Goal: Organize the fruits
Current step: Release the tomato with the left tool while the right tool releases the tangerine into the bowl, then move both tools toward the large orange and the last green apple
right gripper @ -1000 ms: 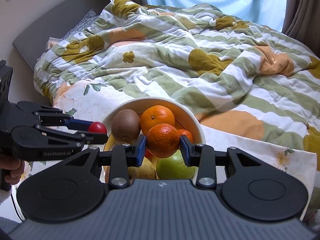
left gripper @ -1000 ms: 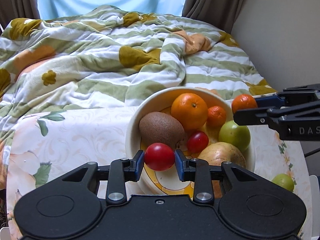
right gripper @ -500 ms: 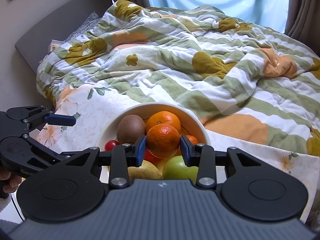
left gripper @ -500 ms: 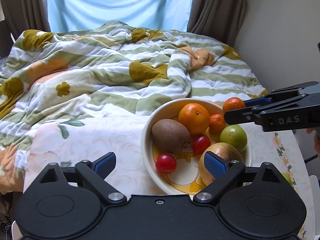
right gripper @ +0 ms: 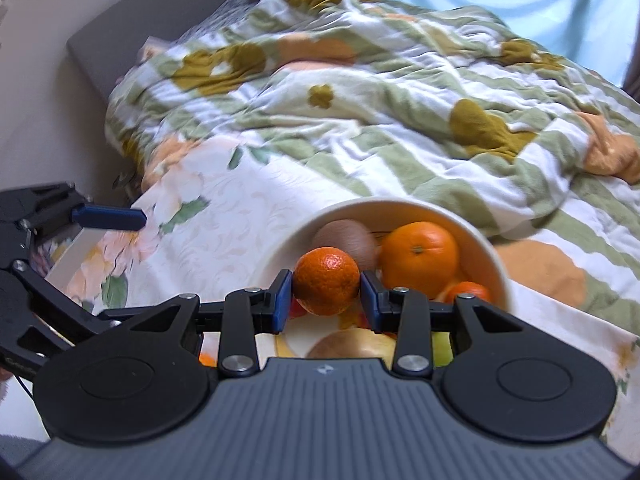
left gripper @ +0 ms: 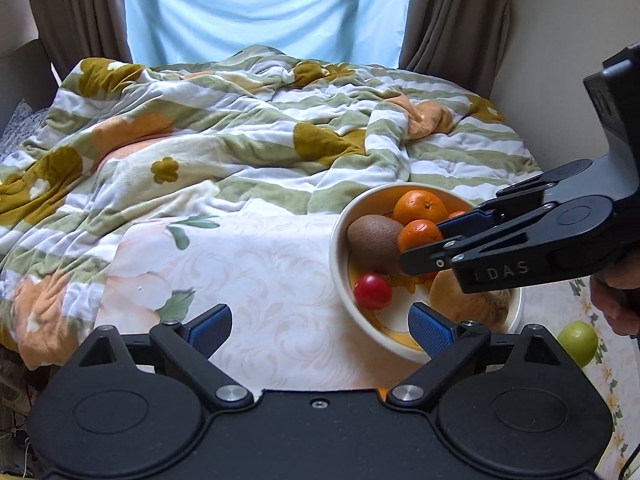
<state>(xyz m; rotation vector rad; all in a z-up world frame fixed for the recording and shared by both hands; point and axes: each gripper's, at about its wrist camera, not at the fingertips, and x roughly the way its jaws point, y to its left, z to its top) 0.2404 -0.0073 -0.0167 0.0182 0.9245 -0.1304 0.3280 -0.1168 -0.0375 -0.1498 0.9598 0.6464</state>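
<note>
Right gripper [right gripper: 326,300] is clamped on a small mandarin [right gripper: 327,280], both blue pads pressing its sides, held over the cream bowl [right gripper: 472,232]. Just beyond the jaws in the bowl: kiwi [right gripper: 344,236] and a bigger orange [right gripper: 418,258]. Left gripper [left gripper: 320,330] jaws are spread wide with nothing between them; red tomato [left gripper: 372,291] lies in the bowl just ahead of its right pad. Green fruit [left gripper: 578,342] sits on the tablecloth [left gripper: 248,272], outside the bowl.

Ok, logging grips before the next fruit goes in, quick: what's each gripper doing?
Left gripper: open, holding nothing.
Right gripper: shut on a small orange mandarin, above the bowl.
</note>
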